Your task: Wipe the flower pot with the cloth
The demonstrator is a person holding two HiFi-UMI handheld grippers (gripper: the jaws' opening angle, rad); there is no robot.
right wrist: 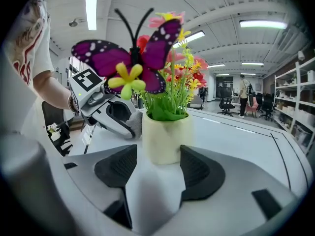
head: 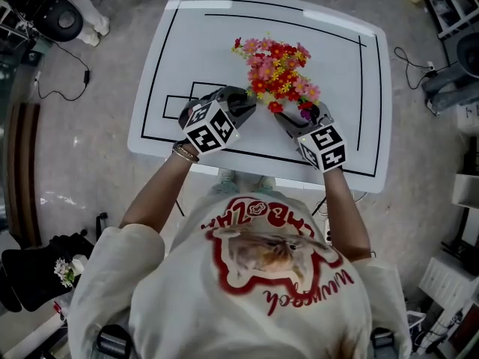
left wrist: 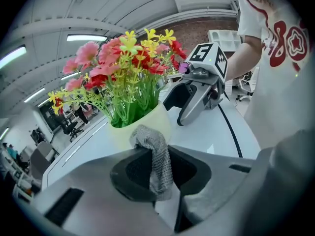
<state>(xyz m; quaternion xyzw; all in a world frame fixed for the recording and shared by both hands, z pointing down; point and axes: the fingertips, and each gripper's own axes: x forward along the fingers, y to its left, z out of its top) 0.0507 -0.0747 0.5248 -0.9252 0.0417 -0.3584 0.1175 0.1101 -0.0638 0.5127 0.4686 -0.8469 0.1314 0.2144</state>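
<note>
A pale yellow flower pot [left wrist: 143, 126] with red, pink and yellow artificial flowers [head: 278, 72] stands mid-table; the blooms hide it in the head view. My left gripper [left wrist: 156, 157] is shut on a grey knitted cloth [left wrist: 157, 156], whose top end lies against the pot's side. My right gripper [right wrist: 157, 167] is open on the opposite side, with the pot [right wrist: 165, 136] standing just at its fingertips, between the two pads. A purple butterfly decoration [right wrist: 129, 58] sticks out of the bouquet. In the head view the left gripper [head: 241, 105] and right gripper [head: 289, 118] flank the bouquet.
The white table [head: 194, 58] has black lines taped on it and its front edge is close to the person. Office chairs, shelves and people stand far off in the room [right wrist: 246, 100]. A cable [head: 60, 73] lies on the floor to the left.
</note>
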